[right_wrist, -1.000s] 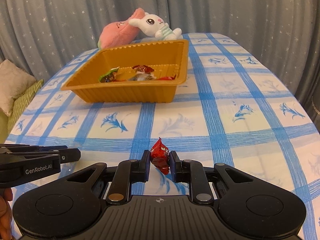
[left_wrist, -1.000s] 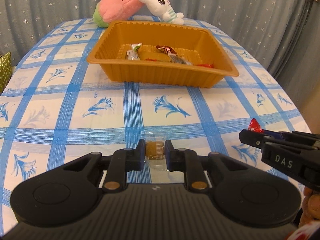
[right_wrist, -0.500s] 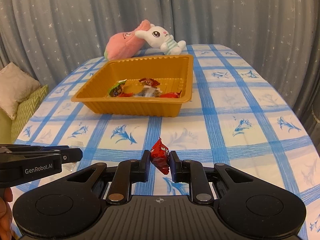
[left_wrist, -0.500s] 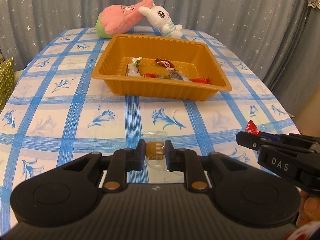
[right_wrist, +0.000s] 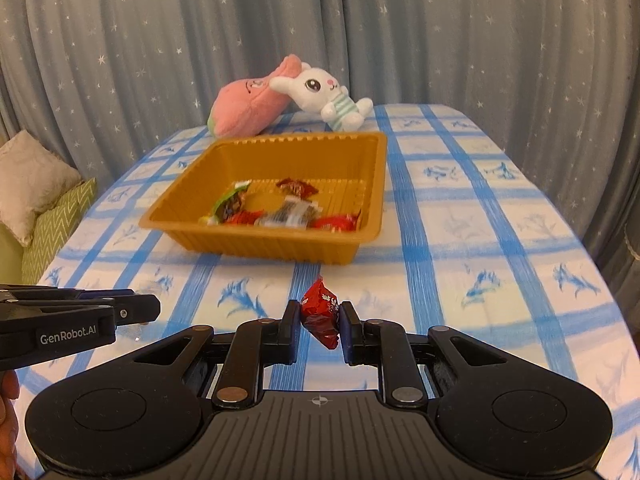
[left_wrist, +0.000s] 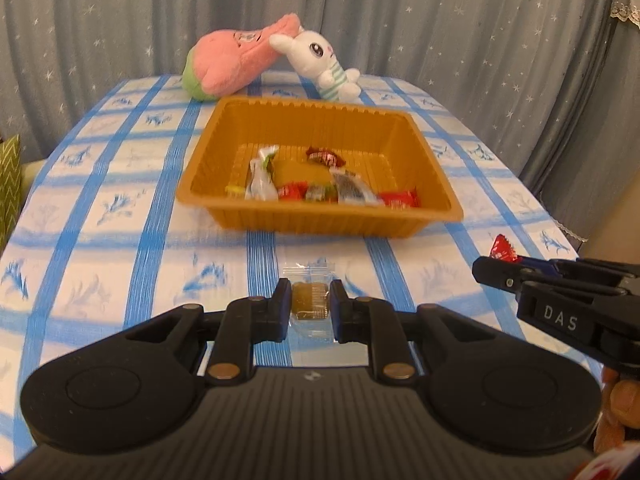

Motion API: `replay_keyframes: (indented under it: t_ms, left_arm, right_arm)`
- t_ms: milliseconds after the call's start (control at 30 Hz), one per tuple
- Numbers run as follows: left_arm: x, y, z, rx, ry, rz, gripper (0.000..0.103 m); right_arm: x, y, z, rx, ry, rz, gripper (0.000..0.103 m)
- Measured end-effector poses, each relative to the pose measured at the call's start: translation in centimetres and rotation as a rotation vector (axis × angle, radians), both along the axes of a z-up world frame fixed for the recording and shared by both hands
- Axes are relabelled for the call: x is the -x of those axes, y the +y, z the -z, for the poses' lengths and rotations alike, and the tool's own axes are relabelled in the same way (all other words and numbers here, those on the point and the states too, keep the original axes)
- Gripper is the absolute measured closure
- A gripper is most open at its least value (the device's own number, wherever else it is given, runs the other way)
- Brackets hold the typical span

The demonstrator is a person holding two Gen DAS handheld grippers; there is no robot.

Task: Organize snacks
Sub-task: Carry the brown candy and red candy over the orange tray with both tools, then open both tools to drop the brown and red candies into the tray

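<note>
My left gripper (left_wrist: 310,305) is shut on a clear-wrapped brown snack (left_wrist: 310,300), held above the checked tablecloth short of the tray. My right gripper (right_wrist: 320,316) is shut on a red-wrapped candy (right_wrist: 321,312), also lifted off the cloth. The orange tray (left_wrist: 320,222) (right_wrist: 276,246) stands mid-table ahead of both and holds several wrapped snacks (left_wrist: 320,184) (right_wrist: 280,210). In the left wrist view the right gripper (left_wrist: 486,268) comes in from the right with the red candy (left_wrist: 502,248) at its tip. The left gripper (right_wrist: 152,308) shows at the left of the right wrist view.
A pink plush (left_wrist: 232,60) and a white rabbit plush (left_wrist: 320,62) lie at the table's far end behind the tray. Grey starred curtains hang behind and to the right. A green cushion (right_wrist: 56,224) and a beige pillow (right_wrist: 28,180) sit off the table's left edge.
Both grippers have risen with their snacks still gripped, so the tray now sits lower in both views and more of its inside shows.
</note>
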State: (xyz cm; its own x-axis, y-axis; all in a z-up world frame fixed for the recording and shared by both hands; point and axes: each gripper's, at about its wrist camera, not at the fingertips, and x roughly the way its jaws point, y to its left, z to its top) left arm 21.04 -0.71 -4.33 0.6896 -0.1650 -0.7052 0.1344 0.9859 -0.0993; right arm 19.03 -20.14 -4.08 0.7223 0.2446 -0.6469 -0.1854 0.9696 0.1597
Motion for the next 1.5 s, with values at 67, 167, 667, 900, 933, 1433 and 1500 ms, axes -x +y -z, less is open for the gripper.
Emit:
replay_keyframes:
  t_ms: [67, 167, 667, 900, 933, 1433, 1500]
  left_arm:
    - [-1.0, 0.0, -0.6, -0.004, -0.012, 0.008, 0.085]
    - [-2.8, -0.2, -1.5, -0.029, -0.033, 0.021, 0.085]
    - [-10.6, -0.4, -3.6, -0.059, -0.077, 0.057, 0.085]
    - [-13.1, 0.4, -3.0, -0.025, -0.057, 0.057, 0.085]
    - [-13.4, 0.6, -2.8, -0.023, -0.051, 0.057, 0.085]
    - [-15.6, 0.4, -0.2, -0.02, -0.004, 0.075, 0.085]
    - [-15.8, 0.4, -0.1, -0.018, -0.004, 0.075, 0.085]
  right_arm:
    - [-1.1, 0.0, -0.5, 0.002, -0.012, -0.005, 0.083]
    - [-2.9, -0.1, -1.3, 0.007, -0.025, -0.012, 0.083]
    - [-11.2, 0.7, -3.7, 0.027, -0.04, -0.055, 0.083]
    - [-13.9, 1.0, -3.1, 0.027, -0.009, -0.058, 0.083]
    - [-14.2, 1.1, -2.9, 0.029, 0.0, -0.054, 0.083]
    - [-16.4, 1.3, -0.3, 0.026, 0.058, -0.048, 0.083]
    - [-16.5, 1.4, -0.2, 0.026, 0.06, -0.047, 0.083]
